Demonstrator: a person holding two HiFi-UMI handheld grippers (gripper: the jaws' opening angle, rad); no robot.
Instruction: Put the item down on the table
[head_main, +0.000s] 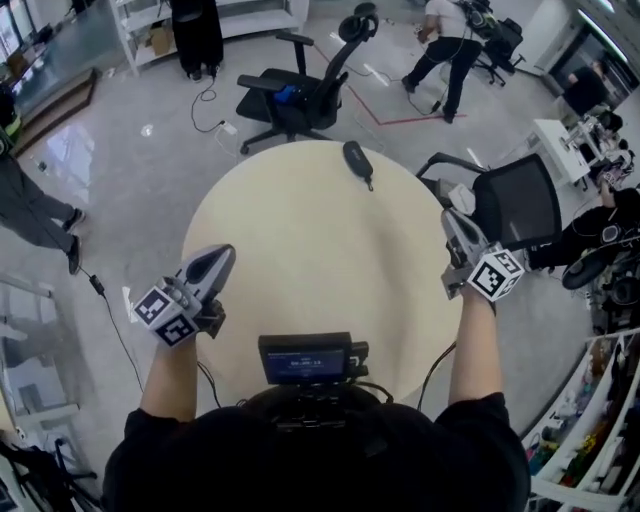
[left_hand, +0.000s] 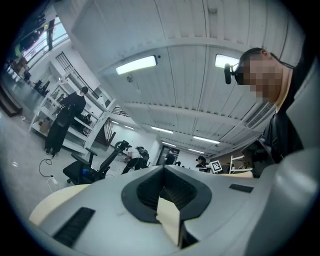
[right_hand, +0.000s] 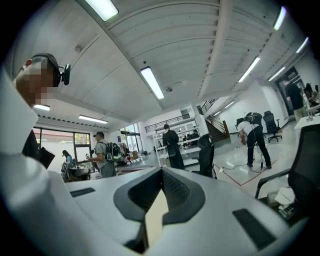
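Note:
A small black oblong item (head_main: 357, 160) lies near the far edge of the round beige table (head_main: 300, 260), with no gripper close to it. My left gripper (head_main: 224, 254) is held over the table's near left edge, its jaws closed together and nothing between them. My right gripper (head_main: 451, 217) hovers at the table's right edge, also shut and empty. In both gripper views the cameras tilt up toward the ceiling. The left gripper (left_hand: 167, 210) and right gripper (right_hand: 157, 210) show pads pressed together. The item is not seen in either gripper view.
A black office chair (head_main: 300, 95) stands behind the table and another chair (head_main: 515, 205) is close to its right side. A black device (head_main: 305, 358) hangs at the person's chest. Several people stand around the room. A cable (head_main: 105, 300) trails on the floor at left.

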